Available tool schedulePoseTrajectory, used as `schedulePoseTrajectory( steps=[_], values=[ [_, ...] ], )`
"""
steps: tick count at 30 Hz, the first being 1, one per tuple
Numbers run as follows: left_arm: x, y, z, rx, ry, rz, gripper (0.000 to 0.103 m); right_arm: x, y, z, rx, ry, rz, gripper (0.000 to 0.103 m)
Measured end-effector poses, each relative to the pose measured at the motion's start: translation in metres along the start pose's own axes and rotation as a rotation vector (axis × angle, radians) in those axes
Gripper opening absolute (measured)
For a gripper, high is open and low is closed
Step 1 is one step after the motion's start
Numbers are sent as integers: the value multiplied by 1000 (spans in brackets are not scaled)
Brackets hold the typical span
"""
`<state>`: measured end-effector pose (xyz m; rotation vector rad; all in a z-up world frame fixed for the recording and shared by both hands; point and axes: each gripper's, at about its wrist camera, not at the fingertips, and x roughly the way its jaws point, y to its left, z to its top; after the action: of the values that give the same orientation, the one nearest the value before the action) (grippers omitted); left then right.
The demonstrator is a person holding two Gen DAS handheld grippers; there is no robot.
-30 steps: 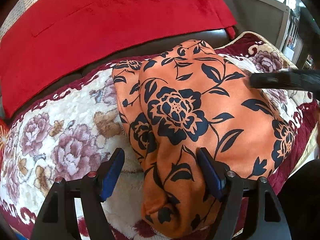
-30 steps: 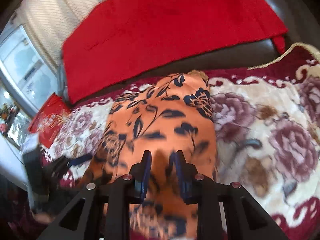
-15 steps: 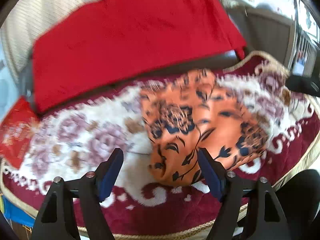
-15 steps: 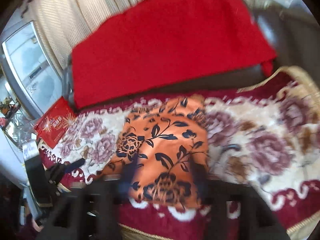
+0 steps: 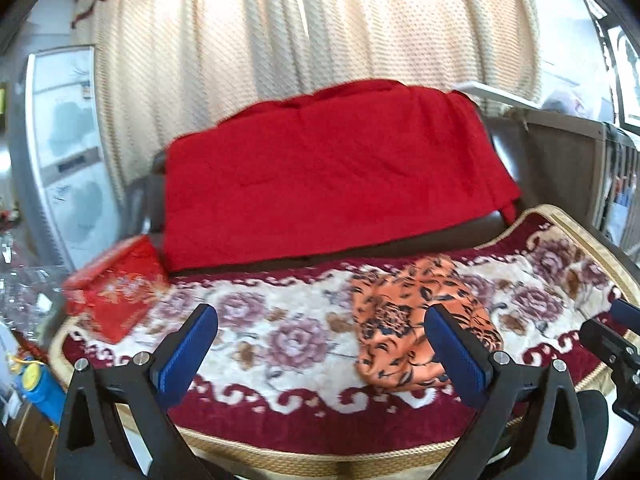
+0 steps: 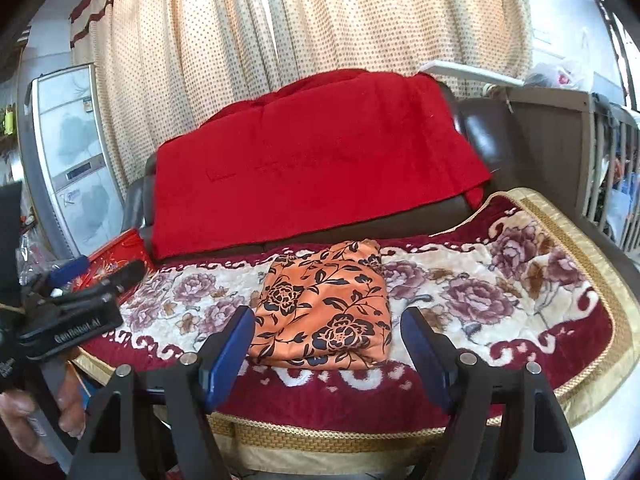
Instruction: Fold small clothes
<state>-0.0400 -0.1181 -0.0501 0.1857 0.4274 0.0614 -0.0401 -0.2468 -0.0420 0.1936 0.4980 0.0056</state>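
Right wrist view has the clearest look: the orange floral garment (image 6: 326, 312) is lying folded into a neat-ish rectangle on the flowery maroon-and-cream blanket (image 6: 500, 300) that covers the sofa seat. It sits roughly mid-seat, near the front edge, with a red cloth (image 6: 312, 160) draped over the sofa back behind it.

The right gripper (image 6: 328, 354) hangs in front of the seat edge, jaws spread fairly wide, nothing between the blue pads, clear of the garment. They've just been opening.

Over in the left wrist view, the left gripper (image 5: 320, 350) is spread about as wide as it goes, also just been opening, and it's got nothing in it either. The garment (image 5: 420, 328) shows up past its right-hand finger, resting on the blanket, not touched. That frame is a bit blurry.

Other stuff: a red box (image 5: 116, 288) at the left end of the seat, a dotted cream curtain (image 6: 320, 32) behind the sofa, and the person's hand (image 6: 36, 412) wrapped round the left gripper's handle at the lower left of the right wrist view.
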Motion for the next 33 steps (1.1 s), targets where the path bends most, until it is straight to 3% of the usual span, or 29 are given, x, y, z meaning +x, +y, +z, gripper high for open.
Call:
schedulePoseTrajectory(
  steps=[9,24,33],
  values=[
    [-41,19,12,-71,-76,82,103,-33,14,5,-41,-77,4,78],
    [-84,43,25,-113,-164,125,103,-65,31,18,-50,-154,15,78],
    [-93,54,26,-123,-175,145,103,-68,42,20,-57,-159,7,78]
  ],
)
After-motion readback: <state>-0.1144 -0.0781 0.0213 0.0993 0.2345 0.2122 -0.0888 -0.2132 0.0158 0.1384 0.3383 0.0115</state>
